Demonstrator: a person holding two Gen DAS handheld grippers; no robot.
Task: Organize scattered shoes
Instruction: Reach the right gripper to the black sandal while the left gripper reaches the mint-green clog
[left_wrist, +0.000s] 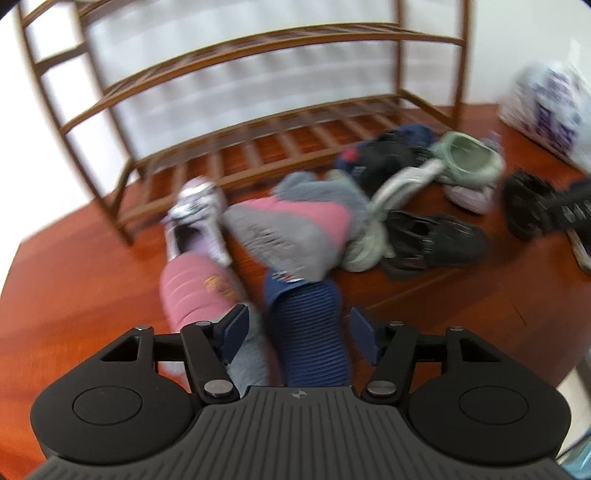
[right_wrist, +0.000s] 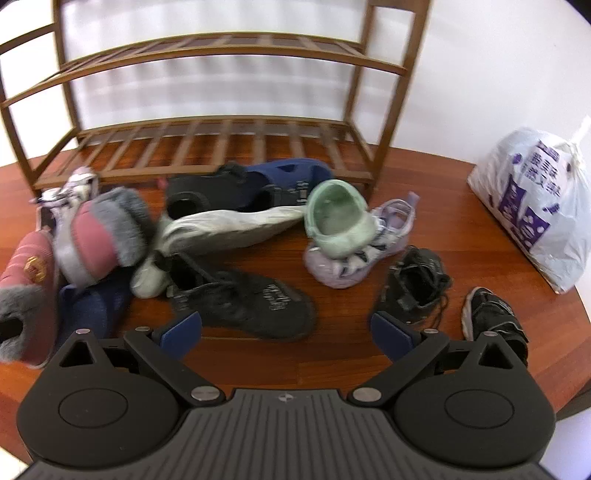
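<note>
Shoes are scattered over the reddish wooden floor (right_wrist: 343, 354) in front of a brown slatted wooden shoe rack (right_wrist: 221, 147) whose shelves are bare. At the left, two pink slippers with grey fleece lining (right_wrist: 99, 236) are piled over a navy ribbed slipper (left_wrist: 306, 332). A black mesh sneaker (right_wrist: 243, 299) lies on its sole in the middle, and a mint-green clog (right_wrist: 338, 221) is tipped upon a lilac child's sneaker (right_wrist: 369, 247) at the right.

We find purple printed characters on the white plastic bag (right_wrist: 532, 206) right of the shoe rack (right_wrist: 207, 147), too blurred to read; nothing else legible.
</note>
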